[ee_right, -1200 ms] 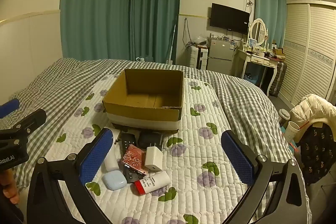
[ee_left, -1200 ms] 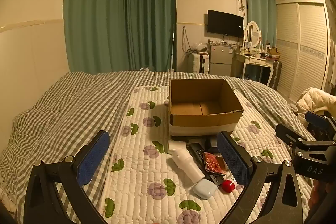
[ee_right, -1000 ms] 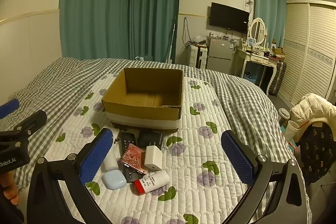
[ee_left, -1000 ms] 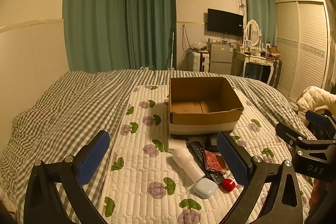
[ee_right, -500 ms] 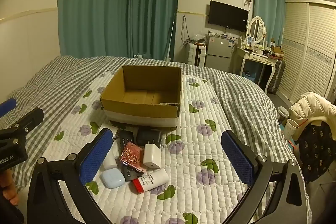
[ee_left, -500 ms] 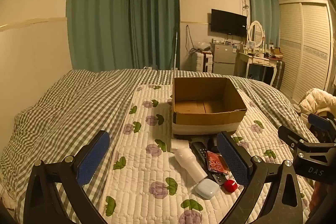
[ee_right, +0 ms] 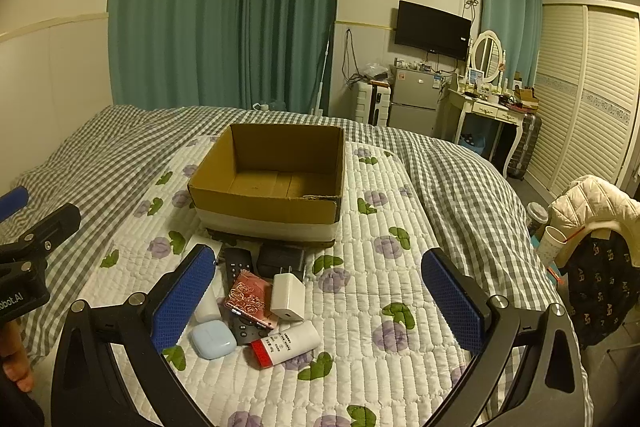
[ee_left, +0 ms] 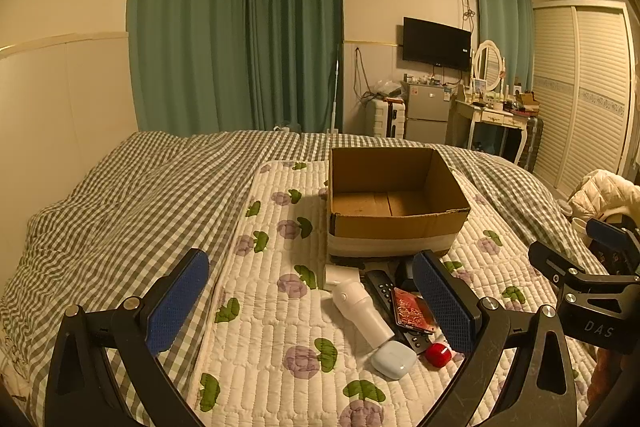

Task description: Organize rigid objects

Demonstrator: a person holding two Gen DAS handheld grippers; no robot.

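Room: bedroom with green curtains, a wall television at upper right of both views, and a bed under a checked cover.
Surface: white quilted mat (ee_right: 360, 327) with a purple flower print, laid over the bed.
Box: open cardboard box (ee_right: 272, 183), centre of the right view, upright and with nothing in it.
Pile: small hard items clustered on the mat just in front of the box, lower centre-left of the right view.
Items: white charger (ee_right: 287, 295); red-capped white tube (ee_right: 286, 343); pale blue case (ee_right: 212, 339); red patterned card (ee_right: 249, 297) lying across a black remote (ee_right: 239, 263); white bottle (ee_left: 362, 311).
Left gripper (ee_left: 312, 303): fingers spread wide, holding nothing, above the mat at lower centre of the left view.
Right gripper (ee_right: 320, 301): fingers spread wide, holding nothing, framing the pile.
Step in hand: likely the first pick; nothing is boxed yet.
Advice: take an outlying piece first, such as the tube or charger, gripping across its narrow width and lifting straight up, since neighbours touch and the soft mat gives under pressure.
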